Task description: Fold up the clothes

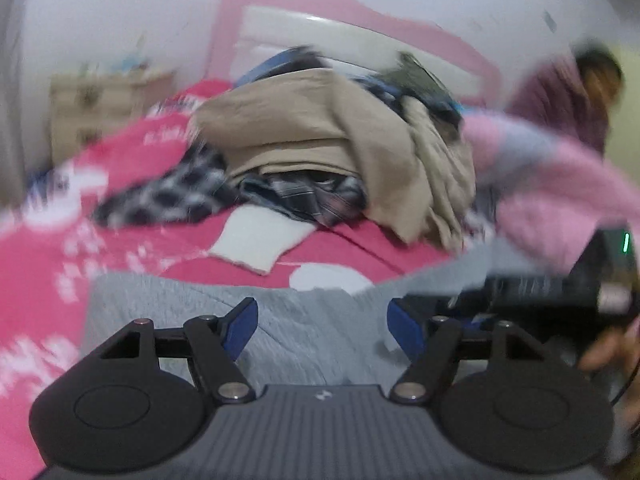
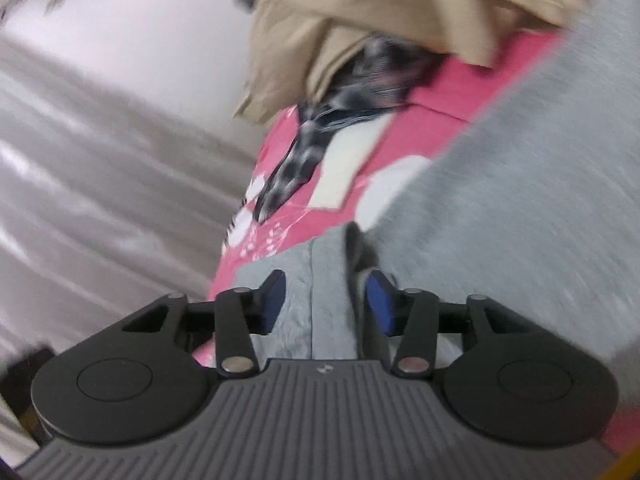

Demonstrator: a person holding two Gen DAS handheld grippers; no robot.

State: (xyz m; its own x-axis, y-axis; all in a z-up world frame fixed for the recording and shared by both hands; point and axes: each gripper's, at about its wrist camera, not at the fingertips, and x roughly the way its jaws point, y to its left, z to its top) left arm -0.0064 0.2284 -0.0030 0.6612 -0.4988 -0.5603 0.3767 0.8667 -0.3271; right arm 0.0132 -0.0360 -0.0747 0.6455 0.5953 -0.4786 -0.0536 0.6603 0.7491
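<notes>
Bedding first: pink bedspread (image 1: 52, 248) with white print, covering the bed across both views. Left-wrist view, left to right: pale dresser (image 1: 100, 108) against the far wall, blurred; checked shirt (image 1: 160, 196) lying on the bedspread; white cloth (image 1: 260, 240) flat beside it; heap of clothes with a tan garment (image 1: 320, 136) on top and dark plaid items beneath; pink headboard (image 1: 352, 28) behind the heap; pink fleece (image 1: 560, 200) at the right, blurred; a person in a maroon top (image 1: 568, 96) at the far right edge. Grey garment (image 1: 304, 328) spread on the bedspread in the foreground, nearest the camera. Left tongs (image 1: 322, 326): released, blue pads (image 1: 240, 330) standing well apart above the grey garment, nothing between them. Right-wrist view, tilted and blurred, left to right: silvery curtain (image 2: 88, 168); bedspread edge; checked shirt and white cloth; tan garment hanging over the edge of the heap at the top; grey garment filling the right side. Right tongs (image 2: 326, 306): a raised fold of the grey garment stands between the blue pads (image 2: 380, 306), with a gap showing on either side, so the pads do not press on it; released, not grasping.
</notes>
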